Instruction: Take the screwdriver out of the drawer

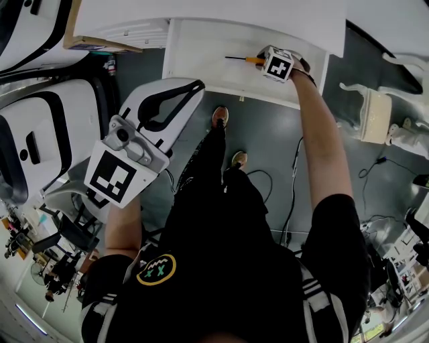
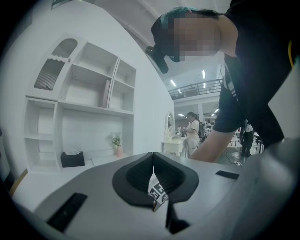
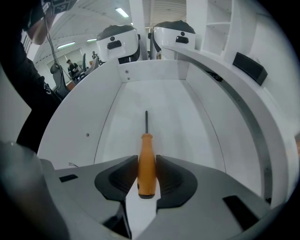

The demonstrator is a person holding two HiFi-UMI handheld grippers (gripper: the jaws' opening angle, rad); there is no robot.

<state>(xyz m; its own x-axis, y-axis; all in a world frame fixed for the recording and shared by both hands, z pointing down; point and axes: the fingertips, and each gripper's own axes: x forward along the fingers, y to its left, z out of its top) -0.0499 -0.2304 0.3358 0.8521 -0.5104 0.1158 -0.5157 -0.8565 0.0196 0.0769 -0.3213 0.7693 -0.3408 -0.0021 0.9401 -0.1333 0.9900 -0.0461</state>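
A screwdriver point(image 3: 146, 159) with an orange handle and a thin dark shaft lies lengthwise in the open white drawer point(image 3: 183, 126). My right gripper point(image 3: 146, 164) points steeply down into the drawer, shut on the orange handle, and the shaft points away from me. In the head view the screwdriver point(image 1: 249, 60) shows at the drawer point(image 1: 201, 57), just left of the right gripper point(image 1: 263, 61) and its marker cube. My left gripper point(image 1: 194, 90) is held level in front of me, away from the drawer; its jaws meet with nothing between them point(image 2: 153, 157).
The drawer sticks out from a white cabinet top point(image 1: 120, 20). White chairs point(image 1: 40, 141) stand at the left, a white stool point(image 1: 374, 114) at the right. Cables point(image 1: 268, 177) run over the dark floor by the person's feet point(image 1: 220, 117). A white shelf unit point(image 2: 93, 93) stands behind.
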